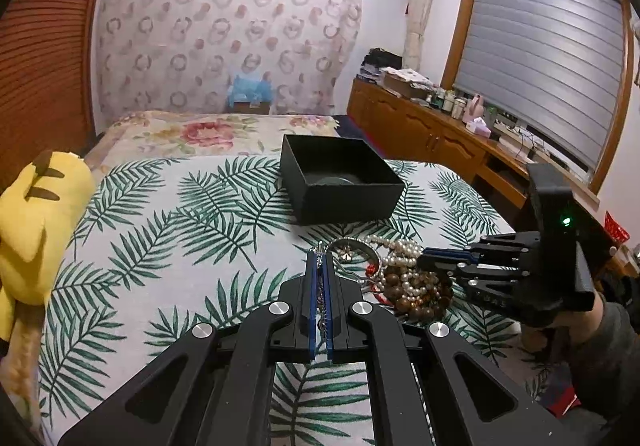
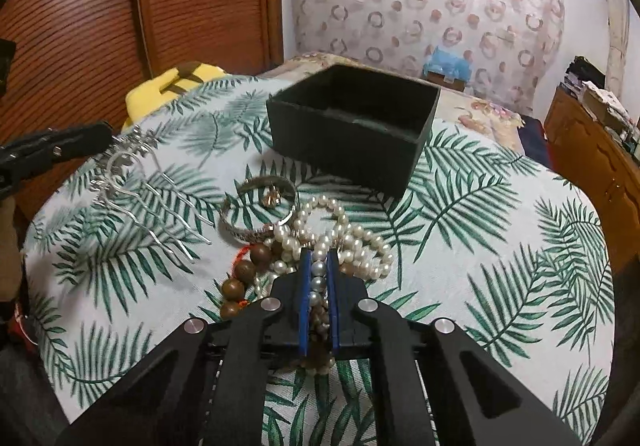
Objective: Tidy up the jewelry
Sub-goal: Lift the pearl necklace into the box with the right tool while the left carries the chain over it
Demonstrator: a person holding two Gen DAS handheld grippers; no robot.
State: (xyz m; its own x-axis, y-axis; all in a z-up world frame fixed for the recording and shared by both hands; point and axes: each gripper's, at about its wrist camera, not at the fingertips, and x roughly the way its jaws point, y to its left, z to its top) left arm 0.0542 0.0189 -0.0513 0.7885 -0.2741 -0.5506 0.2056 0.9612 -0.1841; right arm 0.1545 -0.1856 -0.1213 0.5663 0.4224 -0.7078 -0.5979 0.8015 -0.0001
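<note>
We see left tool (image 1: 319, 266) clenched on silver metal hair comb (image 2: 140, 182); right tool (image 2: 319, 266) grasping round pearl strand (image 2: 320, 242) from heap beside square black box (image 2: 352, 126) on leaf-print bed (image 2: 500, 226).

Right tongs (image 2: 319, 266) around pearl strand (image 2: 318, 278)

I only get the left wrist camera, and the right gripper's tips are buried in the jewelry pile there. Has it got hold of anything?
Observer: Yes. The right wrist view shows the right gripper shut on the pearl strand, with pearls lined up between its blue pads.
Operator: And my left gripper? I see only a sliver of silver in it.
Observer: It is a silver hair comb, pinched at its decorated top, with its long wavy prongs sticking out beyond the jaws.
</note>
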